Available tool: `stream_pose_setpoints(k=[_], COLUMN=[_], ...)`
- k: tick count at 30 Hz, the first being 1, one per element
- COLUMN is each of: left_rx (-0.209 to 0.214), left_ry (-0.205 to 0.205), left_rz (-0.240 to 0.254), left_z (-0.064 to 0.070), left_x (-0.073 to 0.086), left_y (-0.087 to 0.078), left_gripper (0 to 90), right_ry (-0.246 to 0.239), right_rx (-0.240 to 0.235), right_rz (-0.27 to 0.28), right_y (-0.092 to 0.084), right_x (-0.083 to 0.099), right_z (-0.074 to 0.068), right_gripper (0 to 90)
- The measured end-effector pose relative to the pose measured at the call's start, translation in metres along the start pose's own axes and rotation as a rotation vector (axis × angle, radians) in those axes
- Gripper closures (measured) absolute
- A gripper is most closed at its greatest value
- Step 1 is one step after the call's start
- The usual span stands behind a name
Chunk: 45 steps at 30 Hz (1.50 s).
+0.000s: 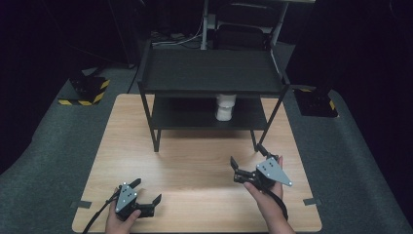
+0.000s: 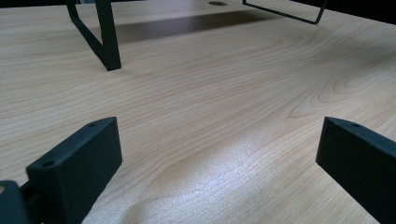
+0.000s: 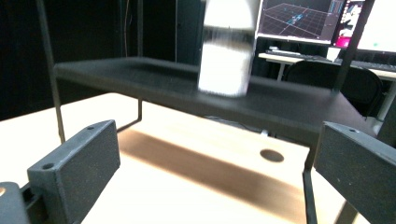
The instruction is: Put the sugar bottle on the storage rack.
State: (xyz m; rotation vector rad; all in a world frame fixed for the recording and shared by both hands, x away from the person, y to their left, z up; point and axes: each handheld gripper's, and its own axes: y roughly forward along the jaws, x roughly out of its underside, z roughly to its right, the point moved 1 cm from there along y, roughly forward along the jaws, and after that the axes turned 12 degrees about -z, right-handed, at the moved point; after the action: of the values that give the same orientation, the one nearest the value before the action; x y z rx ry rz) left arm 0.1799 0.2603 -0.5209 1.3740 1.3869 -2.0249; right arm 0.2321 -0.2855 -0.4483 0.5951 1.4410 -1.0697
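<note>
Right gripper view, bottle point(image 3: 223, 51) beyond spread jaws

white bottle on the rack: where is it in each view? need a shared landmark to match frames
High view: the white bottle stands on the black rack's lower shelf, right of centre, under the top shelf.
Left gripper view: bottle not in it; rack legs cross the top edge.
Right gripper view: bottle top centre, blurred, upright on the lower shelf.
Shared landmark: the black rack on the wooden table.
</note>
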Motion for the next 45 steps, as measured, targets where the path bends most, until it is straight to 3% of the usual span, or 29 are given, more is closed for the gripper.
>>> stream_pose_setpoints(k=[6,15,23,28,34,45], left_rx=[-0.002,-0.002,-0.004,-0.001,0.0,0.006], left_ry=[0.005,0.01,0.017,0.018,0.024,0.036], left_rz=[0.001,0.003,0.001,0.001,-0.003,0.0], left_z=[0.0,0.001,0.001,0.001,0.001,0.002], left_x=[0.0,0.0,0.0,0.0,-0.001,0.001], left_y=[0.0,0.0,0.0,0.0,0.0,-0.001], left_gripper=[0.5,0.5,0.5,0.5,0.5,0.4], right_ry=[-0.021,-0.004,0.007,0.018,-0.029,-0.017], right_rx=[0.003,0.025,0.063,0.071,0.062,0.053], right_rz=[-0.04,-0.115,-0.179,-0.215,-0.263,-0.277], right_y=[-0.012,-0.024,-0.03,-0.029,-0.026,-0.024], right_x=[0.026,0.06,0.079,0.083,0.082,0.081], right_z=[-0.002,0.004,0.007,0.009,0.008,0.009], right_gripper=[0.0,0.0,0.0,0.0,0.1,0.1])
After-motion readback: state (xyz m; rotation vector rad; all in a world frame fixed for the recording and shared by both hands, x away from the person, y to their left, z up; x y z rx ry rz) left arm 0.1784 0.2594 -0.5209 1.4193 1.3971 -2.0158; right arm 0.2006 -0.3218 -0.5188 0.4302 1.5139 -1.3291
